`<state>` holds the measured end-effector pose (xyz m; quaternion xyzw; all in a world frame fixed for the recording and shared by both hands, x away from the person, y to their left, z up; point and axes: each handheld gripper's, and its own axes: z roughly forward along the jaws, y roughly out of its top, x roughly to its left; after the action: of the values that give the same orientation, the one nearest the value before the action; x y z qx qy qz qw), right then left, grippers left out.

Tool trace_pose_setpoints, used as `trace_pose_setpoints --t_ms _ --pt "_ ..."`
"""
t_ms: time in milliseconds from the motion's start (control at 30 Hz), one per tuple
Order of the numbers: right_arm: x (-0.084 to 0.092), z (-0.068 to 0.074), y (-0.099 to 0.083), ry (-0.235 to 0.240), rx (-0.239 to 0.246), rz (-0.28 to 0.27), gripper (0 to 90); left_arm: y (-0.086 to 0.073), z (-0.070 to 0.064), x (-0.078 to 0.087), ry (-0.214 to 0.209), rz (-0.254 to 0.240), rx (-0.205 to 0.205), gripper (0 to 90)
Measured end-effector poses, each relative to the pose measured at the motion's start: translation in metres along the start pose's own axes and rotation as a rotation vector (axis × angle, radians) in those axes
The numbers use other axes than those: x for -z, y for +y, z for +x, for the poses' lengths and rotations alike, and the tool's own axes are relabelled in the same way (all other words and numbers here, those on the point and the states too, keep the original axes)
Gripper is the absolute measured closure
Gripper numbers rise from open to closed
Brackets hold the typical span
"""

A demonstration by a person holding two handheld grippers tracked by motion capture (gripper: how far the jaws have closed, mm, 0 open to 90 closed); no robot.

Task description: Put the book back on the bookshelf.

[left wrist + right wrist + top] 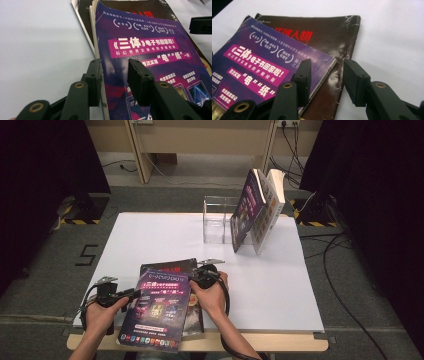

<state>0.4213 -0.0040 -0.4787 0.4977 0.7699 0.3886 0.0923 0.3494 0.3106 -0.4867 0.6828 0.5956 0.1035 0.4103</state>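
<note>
A person sat at a white table (pixel 280 285), a two-jaw gripper in each hand, both reaching for a purple book (pixel 156 310) that lay on top of a dark book (pixel 196 312) at the near edge.

Much was hard to read. The purple book's lower corner hung past the table edge. The dark book was mostly covered, so its red title was cut off. From above, the hands hid both sets of jaws. In the left gripper view the lower part of the purple cover ran out of sight behind the jaws.

The left gripper (pixel 113 77) had its jaws astride the purple book's left edge, one jaw outside the pages and one over the cover. Whether the pads pressed on it could not be told. The right gripper (pixel 325 78) had its jaws apart around the book's right edge, one over the cover and one over the dark book, with a clear gap and nothing clamped.

At the far side of the table stood a clear acrylic stand (pixel 217 220), with two more books (pixel 257 210) leaning against it, tilted. Grey carpet (pixel 45 280) surrounded the table, with black curtains (pixel 370 180) at both sides, cables (pixel 345 305) on the floor and a marker like the figure five (pixel 86 255) to the left.
</note>
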Motion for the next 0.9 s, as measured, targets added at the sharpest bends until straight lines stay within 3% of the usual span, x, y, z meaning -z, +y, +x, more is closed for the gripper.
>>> trace_pose_setpoints --t_ms 900 --pt "-0.0075 0.0047 -0.0025 0.026 -0.001 0.022 58.9 0.0012 -0.0077 0.0017 0.039 0.017 -0.105 67.9"
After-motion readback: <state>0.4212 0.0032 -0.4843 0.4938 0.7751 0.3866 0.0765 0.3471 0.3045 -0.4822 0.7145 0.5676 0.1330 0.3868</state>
